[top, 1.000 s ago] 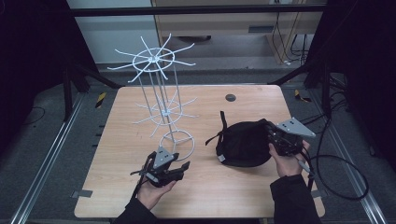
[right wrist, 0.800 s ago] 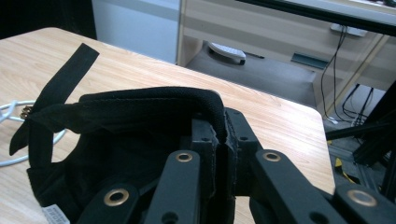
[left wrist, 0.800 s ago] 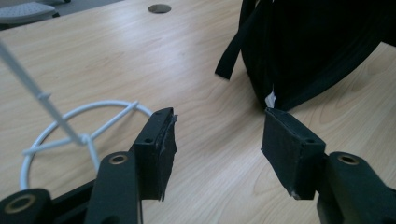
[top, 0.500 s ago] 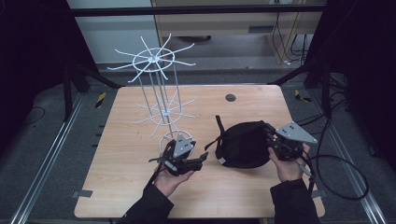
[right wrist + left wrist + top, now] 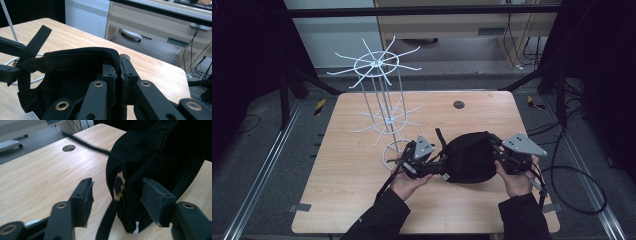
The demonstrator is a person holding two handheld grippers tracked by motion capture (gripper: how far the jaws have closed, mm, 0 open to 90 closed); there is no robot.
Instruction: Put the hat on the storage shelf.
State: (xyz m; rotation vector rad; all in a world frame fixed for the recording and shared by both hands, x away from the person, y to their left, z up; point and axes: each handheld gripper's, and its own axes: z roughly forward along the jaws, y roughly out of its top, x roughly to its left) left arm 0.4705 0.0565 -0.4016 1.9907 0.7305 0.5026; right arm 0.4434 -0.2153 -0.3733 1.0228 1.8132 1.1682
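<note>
A black cap [image 5: 469, 157] lies upside down on the wooden table [image 5: 352, 180], its strap [image 5: 440, 136] trailing toward the far side. My right gripper [image 5: 501, 156] is shut on the cap's rim [image 5: 110, 56] at its right side. My left gripper [image 5: 433, 165] stands open at the cap's left side. In the left gripper view, the cap's back edge with its brass buckle [image 5: 120, 185] and hanging strap [image 5: 106, 222] sits between the two pads [image 5: 83, 200], not pinched.
A white wire display rack [image 5: 379, 100] with radiating hooks stands on its ring base [image 5: 392, 155] just left of my left gripper. A round cable hole [image 5: 458, 104] is in the table's far side. A thick cable [image 5: 572, 190] loops off the right edge.
My left gripper has moved right from the table's near middle up to the cap's left edge. The right gripper has kept its hold on the cap.
</note>
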